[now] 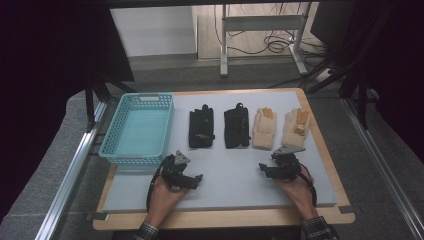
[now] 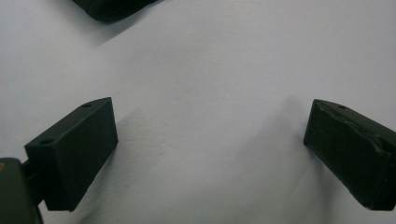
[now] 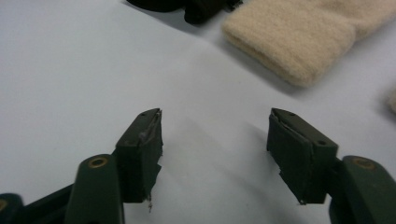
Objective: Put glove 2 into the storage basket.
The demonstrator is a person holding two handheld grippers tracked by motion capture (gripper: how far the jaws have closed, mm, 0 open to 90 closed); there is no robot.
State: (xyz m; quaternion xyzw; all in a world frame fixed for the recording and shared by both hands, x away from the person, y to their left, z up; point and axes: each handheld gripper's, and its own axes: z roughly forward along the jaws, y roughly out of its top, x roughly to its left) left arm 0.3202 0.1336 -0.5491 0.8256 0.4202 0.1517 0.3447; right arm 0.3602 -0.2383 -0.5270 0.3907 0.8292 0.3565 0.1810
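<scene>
Both hands rest low on the grey mat [image 1: 225, 185] at its near edge; the left gripper [image 1: 192, 181] and right gripper [image 1: 266, 170] hold their blocky black jaws spread wide, clamping nothing. Beyond them lie two flat black gloves [image 1: 201, 128] and two fuzzy knit cream gloves [image 1: 263, 129] in a row. A perforated teal plastic basket [image 1: 138, 127] stands at the left.

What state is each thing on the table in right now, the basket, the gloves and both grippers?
Basket: upright, nothing in it.
Left black glove: flat on the mat, outside the basket.
Right black glove: flat, beside the first.
Left beige glove: flat, fingers pointing away.
Right beige glove: flat, near the mat's right edge.
Left gripper: open, holding nothing.
Right gripper: open, holding nothing.
</scene>
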